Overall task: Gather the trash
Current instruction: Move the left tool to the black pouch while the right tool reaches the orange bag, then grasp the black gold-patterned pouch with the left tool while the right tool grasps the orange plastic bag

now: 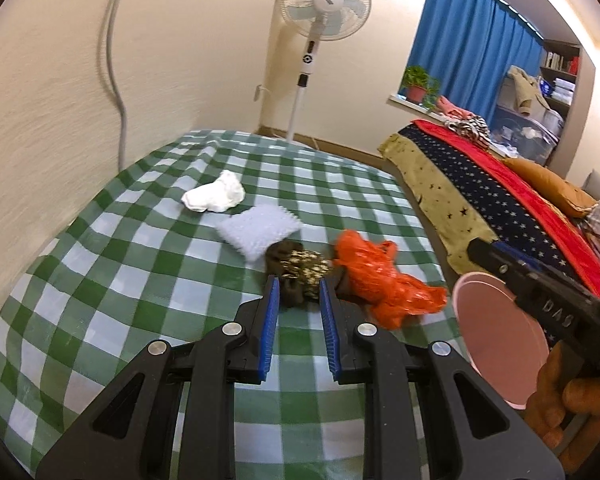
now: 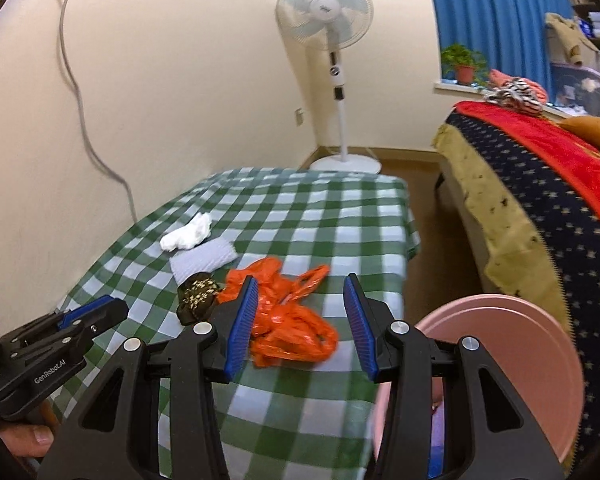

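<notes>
On the green checked tablecloth (image 1: 140, 280) lie a crumpled white tissue (image 1: 216, 196) (image 2: 186, 236), a white bumpy pad (image 1: 256, 232) (image 2: 204, 260), a brown patterned wrapper (image 1: 300, 266) (image 2: 198, 296) and an orange plastic bag (image 1: 380, 280) (image 2: 288, 320). My left gripper (image 1: 300, 294) (image 2: 100, 310) hovers just short of the wrapper, open by a narrow gap with only cloth showing between its pads. Above the orange bag my right gripper (image 2: 300, 280) (image 1: 480, 252) stands open wider and holds nothing. A pink bin (image 1: 500, 340) (image 2: 500, 340) stands at the table's right edge.
A standing fan (image 1: 324, 4) (image 2: 324, 4) is behind the table's far end. To the right, across a strip of floor (image 2: 428, 248), is a bed (image 1: 500, 200) (image 2: 540, 220). A grey cable (image 1: 114, 60) hangs down the left wall.
</notes>
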Demonstrator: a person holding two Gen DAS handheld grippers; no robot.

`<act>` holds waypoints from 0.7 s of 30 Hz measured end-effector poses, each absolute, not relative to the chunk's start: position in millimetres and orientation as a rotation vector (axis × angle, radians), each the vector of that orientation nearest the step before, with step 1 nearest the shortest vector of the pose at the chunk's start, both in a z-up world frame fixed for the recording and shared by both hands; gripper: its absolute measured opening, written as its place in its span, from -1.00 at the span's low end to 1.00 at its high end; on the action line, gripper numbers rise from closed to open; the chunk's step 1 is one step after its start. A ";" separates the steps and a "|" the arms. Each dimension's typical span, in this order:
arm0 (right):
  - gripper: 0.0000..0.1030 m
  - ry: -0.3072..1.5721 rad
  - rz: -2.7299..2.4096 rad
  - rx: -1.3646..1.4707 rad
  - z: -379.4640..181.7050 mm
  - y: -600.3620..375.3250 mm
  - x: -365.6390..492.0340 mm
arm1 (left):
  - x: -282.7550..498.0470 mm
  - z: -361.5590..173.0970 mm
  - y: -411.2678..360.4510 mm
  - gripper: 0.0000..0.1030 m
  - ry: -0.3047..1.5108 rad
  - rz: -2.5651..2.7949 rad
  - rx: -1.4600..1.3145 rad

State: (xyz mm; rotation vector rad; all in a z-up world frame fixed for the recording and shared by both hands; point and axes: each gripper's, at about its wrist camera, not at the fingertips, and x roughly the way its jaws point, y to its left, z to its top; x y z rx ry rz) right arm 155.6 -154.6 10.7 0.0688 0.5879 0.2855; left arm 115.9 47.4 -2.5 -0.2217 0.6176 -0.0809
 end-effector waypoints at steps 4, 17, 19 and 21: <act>0.09 0.627 0.306 0.065 -3.5 -139.1 170.8 | 123.9 -7.9 56.3 -0.59 0.623 -0.057 -0.236; -0.24 0.764 0.374 0.036 -38.6 -116.8 202.2 | 155.4 -30.3 68.2 -0.59 0.663 -0.047 -0.302; -0.48 0.768 0.389 0.031 -39.8 -116.1 202.6 | 160.7 -33.4 63.9 -0.59 0.672 -0.061 -0.305; -0.67 0.769 0.403 0.041 -40.0 -117.1 202.6 | 165.3 -35.1 60.9 -0.59 0.677 -0.071 -0.308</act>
